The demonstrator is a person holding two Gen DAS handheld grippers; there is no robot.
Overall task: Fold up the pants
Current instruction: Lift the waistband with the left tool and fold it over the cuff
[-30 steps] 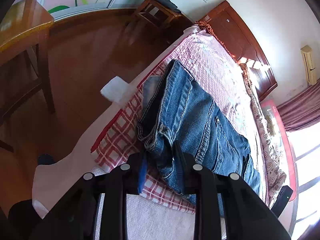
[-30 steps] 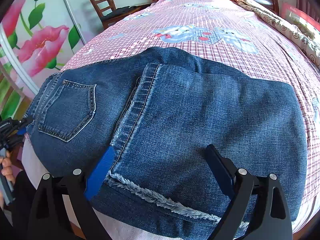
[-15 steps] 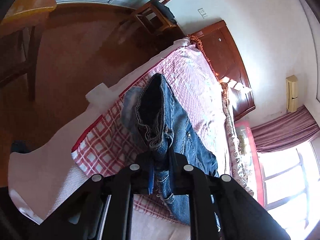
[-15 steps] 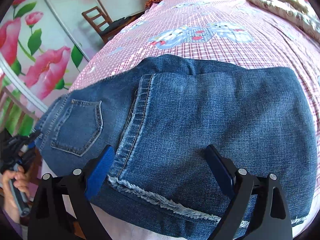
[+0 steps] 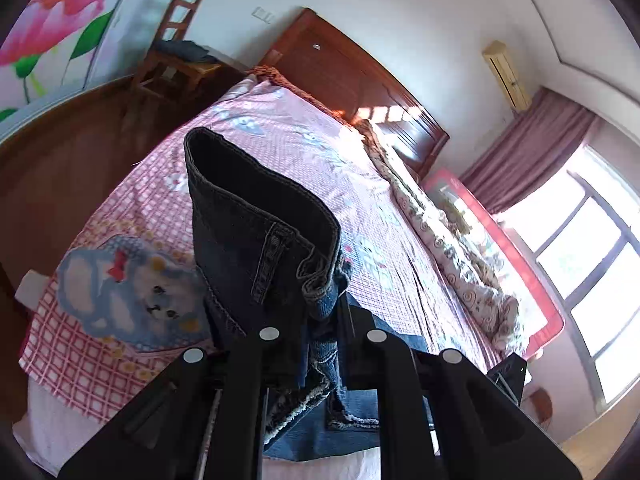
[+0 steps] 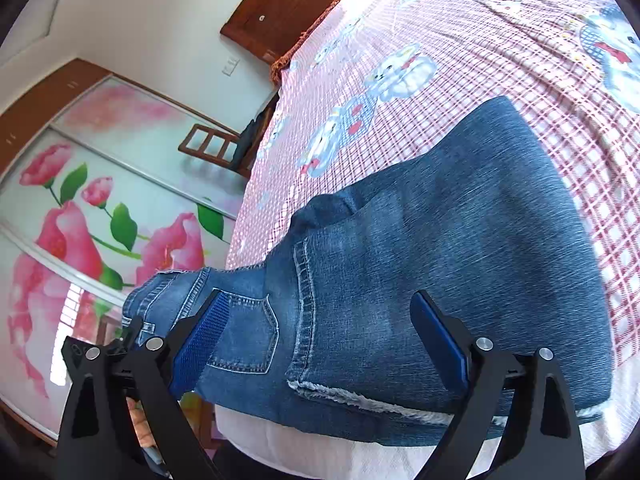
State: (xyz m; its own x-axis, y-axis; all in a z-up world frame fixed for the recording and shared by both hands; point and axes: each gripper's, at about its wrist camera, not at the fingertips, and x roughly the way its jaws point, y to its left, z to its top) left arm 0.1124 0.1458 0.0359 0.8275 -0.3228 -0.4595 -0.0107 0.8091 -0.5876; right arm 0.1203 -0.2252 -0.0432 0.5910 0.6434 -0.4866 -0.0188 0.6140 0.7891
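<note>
My view: a sunlit bedroom.
I see a bed (image 5: 384, 208) with a pink checked sheet, a dark wooden headboard (image 5: 352, 68), a wooden chair (image 5: 176, 60), a flower-painted wardrobe (image 6: 80, 208), white walls, maroon curtains (image 5: 532, 148) beside a bright window (image 5: 592, 264).

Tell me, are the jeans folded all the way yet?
Not yet. The left gripper holds the waistband end of the jeans lifted off the bed, while the rest lies flat. The right gripper is open.

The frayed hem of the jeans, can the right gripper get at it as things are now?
Probably yes. The right gripper is open, hovering above the jeans, and the frayed hem lies exposed on top between its fingers, with nothing covering it.
</note>
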